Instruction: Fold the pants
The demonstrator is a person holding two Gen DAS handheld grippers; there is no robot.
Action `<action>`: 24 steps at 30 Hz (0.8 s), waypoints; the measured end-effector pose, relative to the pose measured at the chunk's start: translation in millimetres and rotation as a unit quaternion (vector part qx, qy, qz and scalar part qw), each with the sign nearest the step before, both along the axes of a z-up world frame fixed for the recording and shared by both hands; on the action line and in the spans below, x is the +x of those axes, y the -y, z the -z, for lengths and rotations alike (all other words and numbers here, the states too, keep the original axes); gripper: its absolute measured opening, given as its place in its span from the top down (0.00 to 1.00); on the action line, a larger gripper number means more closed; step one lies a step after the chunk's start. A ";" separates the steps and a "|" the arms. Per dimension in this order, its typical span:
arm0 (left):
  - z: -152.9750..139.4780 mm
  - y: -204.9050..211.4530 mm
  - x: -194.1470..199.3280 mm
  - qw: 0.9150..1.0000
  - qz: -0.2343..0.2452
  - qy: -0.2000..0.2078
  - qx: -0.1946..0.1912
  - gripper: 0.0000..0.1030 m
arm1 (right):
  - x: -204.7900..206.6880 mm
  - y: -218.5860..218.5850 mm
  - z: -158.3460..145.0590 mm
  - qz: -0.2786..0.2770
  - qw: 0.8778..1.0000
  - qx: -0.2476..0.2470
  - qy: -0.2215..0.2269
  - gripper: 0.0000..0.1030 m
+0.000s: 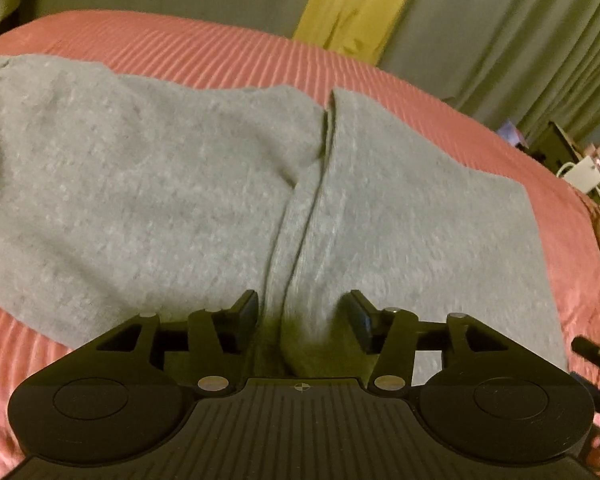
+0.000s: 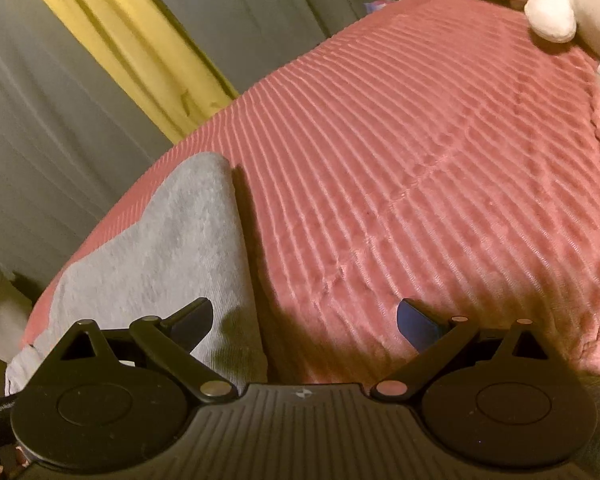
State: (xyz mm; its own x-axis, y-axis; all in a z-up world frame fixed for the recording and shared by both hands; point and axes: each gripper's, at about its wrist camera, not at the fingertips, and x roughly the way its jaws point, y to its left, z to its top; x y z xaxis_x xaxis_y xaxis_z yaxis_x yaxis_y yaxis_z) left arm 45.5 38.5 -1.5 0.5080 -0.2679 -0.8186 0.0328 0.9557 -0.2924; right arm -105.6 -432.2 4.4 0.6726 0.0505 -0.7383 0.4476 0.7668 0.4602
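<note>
The grey sweatpants lie spread on the ribbed pink bedspread, one part already laid over the other so that a fold edge runs straight ahead of the left gripper and down between its fingers. That gripper's jaws stand partly apart, with a ridge of grey cloth rising between the pads but not pinched; nothing is held. The right gripper hovers with its jaws spread wide and empty: the sweatpants' corner sits under and ahead of its left finger, bare bedspread under its right one, and a pale plush toy far ahead to the right. By my reading a fold has just been set down and the cloth let go, so the task looks partway done. The next move likely calls for each gripper to take a fresh hold on one end of the bundle, pinching all layers together, then carry that end over the other without dragging the lower layers askew
</note>
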 end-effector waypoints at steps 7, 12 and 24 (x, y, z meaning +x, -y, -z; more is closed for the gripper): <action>-11.5 -15.8 2.3 0.998 -0.017 0.065 -0.022 0.39 | 9.2 -28.6 -0.7 -0.044 0.998 -0.049 -0.006 0.04; -7.0 5.8 19.0 0.998 0.007 0.062 0.004 0.37 | 23.3 -51.2 7.1 -0.084 0.992 -0.084 -0.036 0.04; 3.0 17.5 52.0 0.993 0.037 0.072 -0.084 0.36 | 28.2 -52.6 15.6 -0.066 0.993 -0.081 -0.057 0.04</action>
